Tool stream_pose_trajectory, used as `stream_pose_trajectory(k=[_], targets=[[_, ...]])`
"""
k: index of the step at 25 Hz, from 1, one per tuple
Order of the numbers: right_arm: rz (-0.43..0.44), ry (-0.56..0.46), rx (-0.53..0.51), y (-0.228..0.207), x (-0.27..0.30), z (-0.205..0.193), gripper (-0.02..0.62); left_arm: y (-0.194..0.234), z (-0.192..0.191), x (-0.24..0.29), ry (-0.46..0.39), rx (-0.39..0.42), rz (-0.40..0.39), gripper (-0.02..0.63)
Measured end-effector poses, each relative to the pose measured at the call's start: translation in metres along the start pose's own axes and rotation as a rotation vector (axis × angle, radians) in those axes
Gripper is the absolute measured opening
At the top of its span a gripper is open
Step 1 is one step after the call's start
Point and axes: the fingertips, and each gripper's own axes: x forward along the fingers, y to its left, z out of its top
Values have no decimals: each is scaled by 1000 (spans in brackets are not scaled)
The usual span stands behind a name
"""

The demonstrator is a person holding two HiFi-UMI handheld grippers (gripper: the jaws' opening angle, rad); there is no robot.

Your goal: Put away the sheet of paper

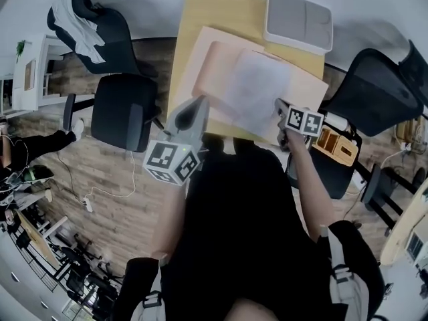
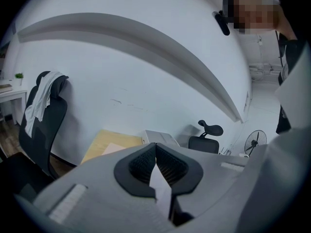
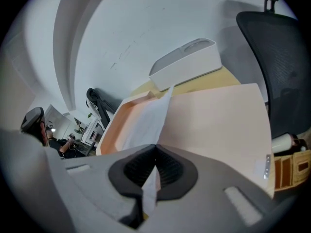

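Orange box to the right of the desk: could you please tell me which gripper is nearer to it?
Right. The right gripper is just left of the orange box, holding the sheet at its near right edge. The left gripper is farther left, on the sheet's other side.

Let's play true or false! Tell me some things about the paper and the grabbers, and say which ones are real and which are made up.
1. The right hand-held gripper is shut on the sheet of paper. True.
2. The left hand-held gripper is wide open. False: its jaws are shut on the sheet of paper too.
3. The peach folder lies on the wooden desk. True.
4. The white box sits on the floor. False: it is on the wooden desk, at a far corner.
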Motion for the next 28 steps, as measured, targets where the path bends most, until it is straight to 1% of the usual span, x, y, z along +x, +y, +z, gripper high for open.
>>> stream_pose_trajectory(k=[8,16,28], targets=[[8,-1,13,15,25,4,2,9,-2,-16,-8,-12,44,11],[51,-2,66,45,63,8,2,17,-5,-28,-5,-17,70,11],[119,51,-5,82,94,5,3,25,-10,-46,0,-32,126,11]])
